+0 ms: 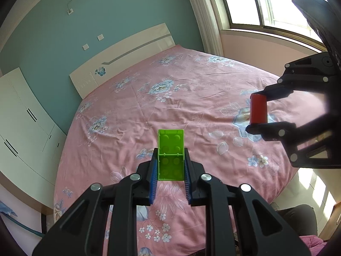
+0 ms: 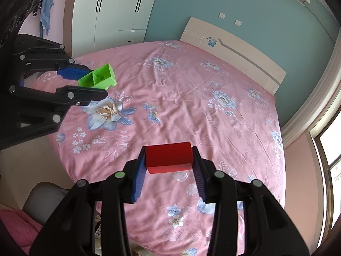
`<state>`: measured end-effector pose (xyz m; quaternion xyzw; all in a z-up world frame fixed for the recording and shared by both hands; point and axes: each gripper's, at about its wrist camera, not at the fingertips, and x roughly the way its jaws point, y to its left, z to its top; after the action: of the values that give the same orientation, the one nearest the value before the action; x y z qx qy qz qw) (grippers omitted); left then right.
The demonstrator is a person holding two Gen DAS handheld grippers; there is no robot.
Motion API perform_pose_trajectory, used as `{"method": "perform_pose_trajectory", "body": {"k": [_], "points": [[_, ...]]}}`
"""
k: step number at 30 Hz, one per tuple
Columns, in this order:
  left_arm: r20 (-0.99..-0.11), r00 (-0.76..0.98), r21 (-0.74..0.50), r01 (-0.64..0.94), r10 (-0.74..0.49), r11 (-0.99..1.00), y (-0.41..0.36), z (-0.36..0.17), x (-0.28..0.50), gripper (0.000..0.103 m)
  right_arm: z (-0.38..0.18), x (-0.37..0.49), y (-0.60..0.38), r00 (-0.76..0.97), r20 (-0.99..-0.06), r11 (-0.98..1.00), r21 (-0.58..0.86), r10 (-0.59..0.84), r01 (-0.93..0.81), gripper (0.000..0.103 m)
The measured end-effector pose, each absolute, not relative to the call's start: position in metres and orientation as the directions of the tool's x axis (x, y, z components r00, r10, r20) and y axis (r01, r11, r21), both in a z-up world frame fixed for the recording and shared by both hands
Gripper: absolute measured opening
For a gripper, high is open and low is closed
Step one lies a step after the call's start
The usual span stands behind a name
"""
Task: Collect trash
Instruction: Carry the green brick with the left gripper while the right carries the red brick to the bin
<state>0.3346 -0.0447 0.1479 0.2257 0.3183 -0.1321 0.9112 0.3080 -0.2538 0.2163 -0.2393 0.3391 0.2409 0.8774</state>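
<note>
On your far left stands the white wardrobe (image 1: 23, 115), and beside it the white headboard (image 1: 125, 53) against the teal wall (image 1: 119, 10). Your left gripper (image 1: 170, 160) is held above the pink floral bedspread (image 1: 170, 98), its blue-padded fingers (image 1: 153, 177) pinching a green hollow toy brick (image 1: 171, 155) by its two long sides, open underside turned toward the camera and the far half sticking out past the fingertips. Further right, your right gripper (image 2: 169, 157) is also off the bed, well apart from the left one, with its fingers clamped on the ends of a red rectangular block (image 2: 169, 156); from the left wrist view that block (image 1: 258, 108) sits upright between the black fingers. Neither piece touches the bedspread. At the right edge a bright window (image 1: 272, 2) lights the room, and below the bed's near corner lies something dark, possibly a cushion or bag (image 1: 298, 219), though the fisheye edge blurs it.
</note>
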Motion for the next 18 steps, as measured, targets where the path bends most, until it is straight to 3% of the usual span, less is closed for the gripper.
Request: {"method": "perform_pose_trajectory", "body": {"k": [18], "points": [[-0.63,0.768,0.289,0.371,-0.116,0.883,-0.034,0.145,0.259,0.024,0.229,0.208,-0.266,0.678,-0.685,0.762,-0.281,0.267,-0.584,0.042]]}}
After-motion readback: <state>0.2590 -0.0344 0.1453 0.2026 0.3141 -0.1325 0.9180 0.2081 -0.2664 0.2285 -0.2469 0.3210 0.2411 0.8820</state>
